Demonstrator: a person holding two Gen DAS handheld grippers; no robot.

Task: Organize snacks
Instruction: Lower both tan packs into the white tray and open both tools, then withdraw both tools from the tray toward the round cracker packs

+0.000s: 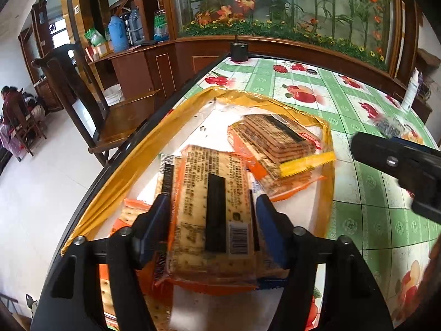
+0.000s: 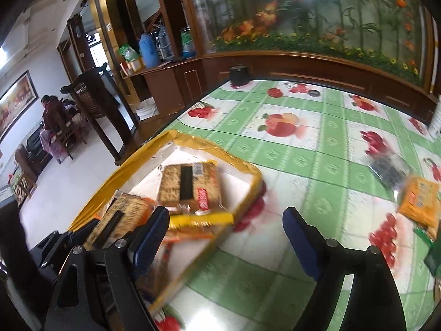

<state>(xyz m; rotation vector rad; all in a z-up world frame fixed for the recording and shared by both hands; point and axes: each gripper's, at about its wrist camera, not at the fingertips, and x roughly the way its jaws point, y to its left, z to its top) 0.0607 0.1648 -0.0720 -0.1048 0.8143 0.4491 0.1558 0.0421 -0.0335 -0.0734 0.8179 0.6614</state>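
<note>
Left fingers (image 1: 158, 220) clamp a cracker pack (image 1: 212, 207); only the right view shows spread fingers (image 2: 299, 237).

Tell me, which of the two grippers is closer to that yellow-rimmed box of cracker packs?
Left. The left gripper is over the box, gripping a cracker pack. The right gripper hangs open and empty at the box's outer edge, mostly above the tablecloth.
</note>
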